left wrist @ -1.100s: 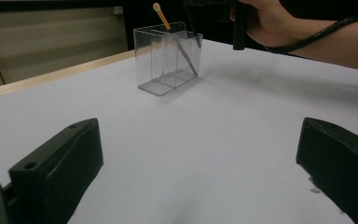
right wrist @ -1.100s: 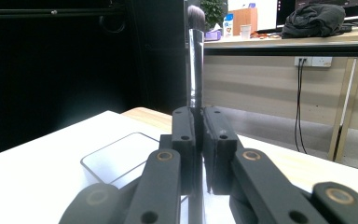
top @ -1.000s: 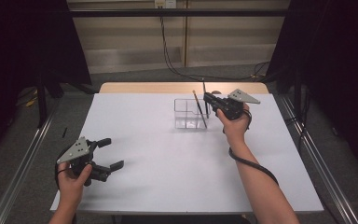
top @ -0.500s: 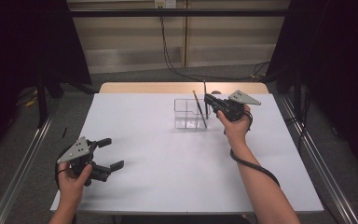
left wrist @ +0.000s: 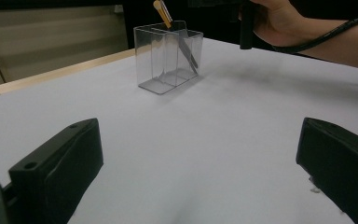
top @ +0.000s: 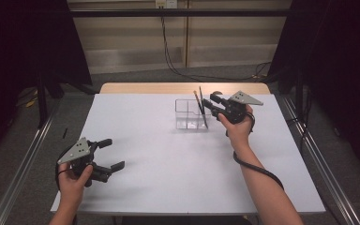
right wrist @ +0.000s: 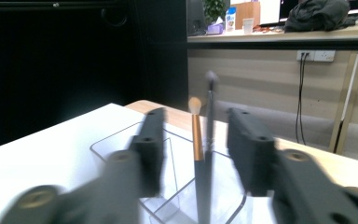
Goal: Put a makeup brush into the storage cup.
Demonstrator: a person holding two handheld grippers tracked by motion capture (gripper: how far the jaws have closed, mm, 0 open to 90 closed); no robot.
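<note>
A clear plastic divided box [top: 189,116] stands at the back middle of the white table [top: 168,164]. Two thin brushes [top: 200,110] lean upright in its right-hand compartment. My right gripper [top: 214,104] hovers just right of the box at brush height, open, its jaws pointing at the brushes. In the right gripper view a gold-ferruled brush [right wrist: 196,135] and a black brush [right wrist: 209,121] stand just beyond the gap of the right gripper [right wrist: 196,126], untouched. My left gripper [top: 108,154] rests open near the front left, nothing in it. From the left gripper [left wrist: 200,172] the box [left wrist: 170,56] is far ahead.
A bare wooden strip [top: 145,88] runs along the table's back edge. Metal rails [top: 318,154] flank the table on both sides. Cables [top: 168,47] hang down the wall behind. The right gripper's cable [top: 258,168] trails along the forearm.
The right gripper has shifted only slightly beside the box, its view blurred by motion. The left gripper has stayed put.
</note>
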